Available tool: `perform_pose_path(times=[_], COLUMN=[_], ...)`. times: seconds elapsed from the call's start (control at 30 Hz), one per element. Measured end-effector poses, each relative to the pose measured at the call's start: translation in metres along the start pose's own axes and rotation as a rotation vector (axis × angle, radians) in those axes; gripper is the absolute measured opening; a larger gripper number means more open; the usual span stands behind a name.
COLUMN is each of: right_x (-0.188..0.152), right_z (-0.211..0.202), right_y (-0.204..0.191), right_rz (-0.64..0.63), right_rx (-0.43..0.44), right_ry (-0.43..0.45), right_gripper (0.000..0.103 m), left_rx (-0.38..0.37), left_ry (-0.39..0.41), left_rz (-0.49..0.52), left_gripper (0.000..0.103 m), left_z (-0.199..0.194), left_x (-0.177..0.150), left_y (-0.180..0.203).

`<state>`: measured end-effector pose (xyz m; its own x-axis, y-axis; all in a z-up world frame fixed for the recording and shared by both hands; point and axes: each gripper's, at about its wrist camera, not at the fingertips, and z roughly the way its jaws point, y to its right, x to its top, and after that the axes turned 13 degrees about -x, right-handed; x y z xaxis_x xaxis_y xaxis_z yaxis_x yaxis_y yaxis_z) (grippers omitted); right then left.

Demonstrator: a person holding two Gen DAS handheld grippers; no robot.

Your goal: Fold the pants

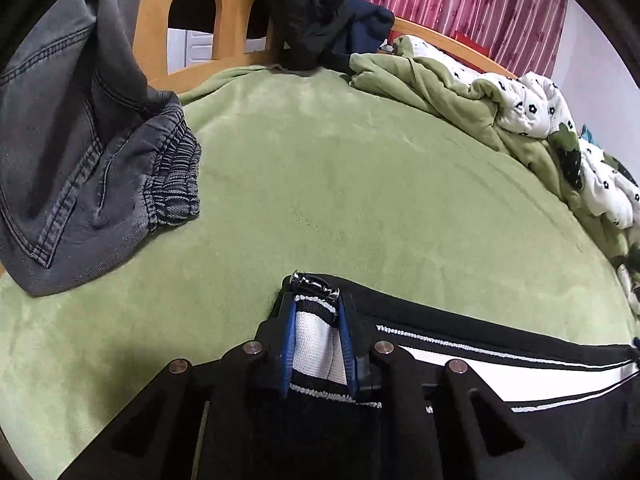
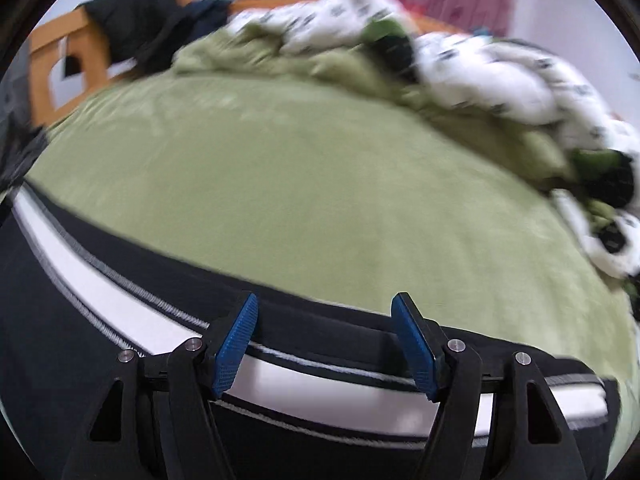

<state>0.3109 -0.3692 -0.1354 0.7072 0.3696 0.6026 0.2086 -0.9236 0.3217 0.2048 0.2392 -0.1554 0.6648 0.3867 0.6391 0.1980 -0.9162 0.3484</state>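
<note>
Green bed [image 1: 340, 184]: we see its plush cover carrying everything.
Quilt [image 1: 532, 108]: bunched along the far edge.
Black pants [image 1: 500, 360]: white-striped, stretched along the near edge.
Grey jeans [image 1: 80, 152]: at the left edge.
Left gripper [image 1: 316, 312]: we have it clamped narrow on the pants' striped end.
Right gripper [image 2: 326, 344]: spread wide over the stripe, gripping nothing.

Black pants [image 1: 500, 344] with a white side stripe lay stretched along the green bed's [image 1: 340, 200] six o'clock edge.
</note>
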Motion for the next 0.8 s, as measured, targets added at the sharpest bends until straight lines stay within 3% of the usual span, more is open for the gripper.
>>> perform_pose_path(times=[0.1, 0.17, 0.23, 0.27, 0.4, 0.5, 0.6, 0.67, 0.77, 0.8], right_x=[-0.002, -0.006, -0.01, -0.012, -0.006, 0.003, -0.004, -0.012, -0.008, -0.005], right_z=[0.02, 0.026, 0.024, 0.024, 0.004, -0.005, 0.024, 0.039, 0.034, 0.031], right_y=[-0.008, -0.009, -0.013, -0.015, -0.008, 0.008, 0.006, -0.005, -0.002, 0.002], right_rz=[-0.08, -0.098, -0.132, -0.151, -0.129, -0.013, 0.044, 0.035, 0.071, 0.102], right_rx=[0.018, 0.058, 0.045, 0.046, 0.022, 0.044, 0.043, 0.012, -0.025, -0.037], right_ry=[-0.059, -0.079, -0.065, -0.066, 0.006, 0.074, 0.024, 0.0, 0.011, 0.009], right_gripper=[0.067, 0.055, 0.011, 0.006, 0.003, 0.003, 0.003, 0.001, 0.0, 0.009], left_rx=[0.001, -0.001, -0.001, -0.002, -0.036, 0.025, 0.087, 0.091, 0.083, 0.079], left_ry=[-0.003, 0.0, 0.003, 0.004, 0.068, 0.037, -0.013, -0.004, -0.022, -0.03], left_rz=[0.02, 0.03, 0.04, 0.042, 0.04, 0.045, 0.063, 0.072, 0.055, 0.046], left_gripper=[0.02, 0.02, 0.02, 0.02, 0.02, 0.02, 0.02, 0.021, 0.034, 0.038], left_z=[0.0, -0.003, -0.005, -0.007, -0.025, -0.01, 0.011, 0.007, -0.001, -0.005], left_x=[-0.002, -0.004, -0.005, -0.005, -0.004, -0.001, -0.006, -0.007, -0.005, -0.006], left_y=[0.001, 0.002, 0.003, 0.003, 0.006, 0.009, 0.01, 0.013, 0.012, 0.012])
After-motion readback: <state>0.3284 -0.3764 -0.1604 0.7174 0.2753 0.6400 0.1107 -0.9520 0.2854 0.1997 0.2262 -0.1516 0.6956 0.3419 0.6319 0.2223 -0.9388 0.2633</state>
